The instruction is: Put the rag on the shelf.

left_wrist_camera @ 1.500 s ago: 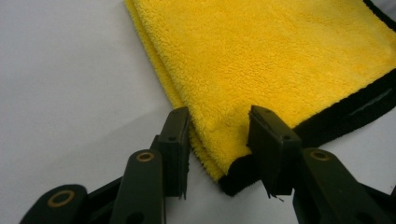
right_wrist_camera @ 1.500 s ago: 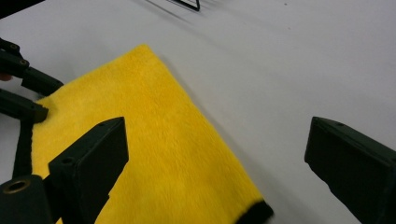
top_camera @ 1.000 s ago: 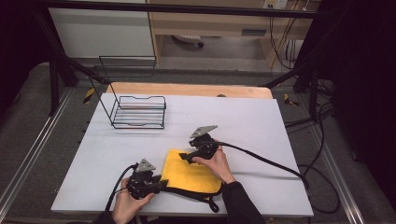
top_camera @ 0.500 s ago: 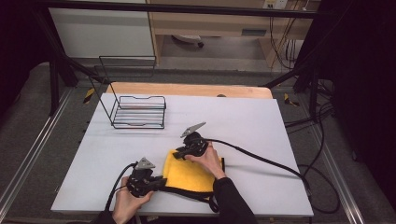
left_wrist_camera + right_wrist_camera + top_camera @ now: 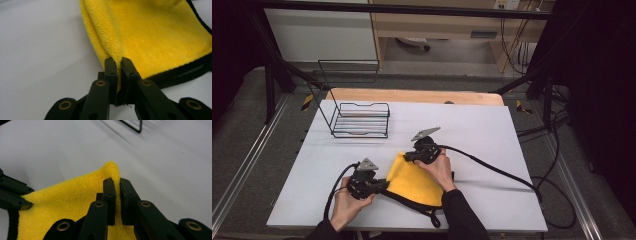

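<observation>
Pinching 1 fluffy yellow, black-edged cloth [image 5: 414,180]: left claw [image 5: 119,65] and right claw [image 5: 117,185], both clamped on it.

Both the left gripper [image 5: 379,186] and the right gripper [image 5: 408,157] are now pinching the yellow cloth [image 5: 414,181], jaws having just closed; the right one is sitting further left in the frame.

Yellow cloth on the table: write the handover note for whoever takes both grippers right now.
Left gripper: just closed, shut on the near corner of the yellow cloth.
Right gripper: just closed, shut on the cloth's far corner.
The cloth lies folded on the white table; the wire rack stands at the back left.
Done: both corners pinched.
Left: probably lift and fold or carry it; nothing raised yet.
</observation>
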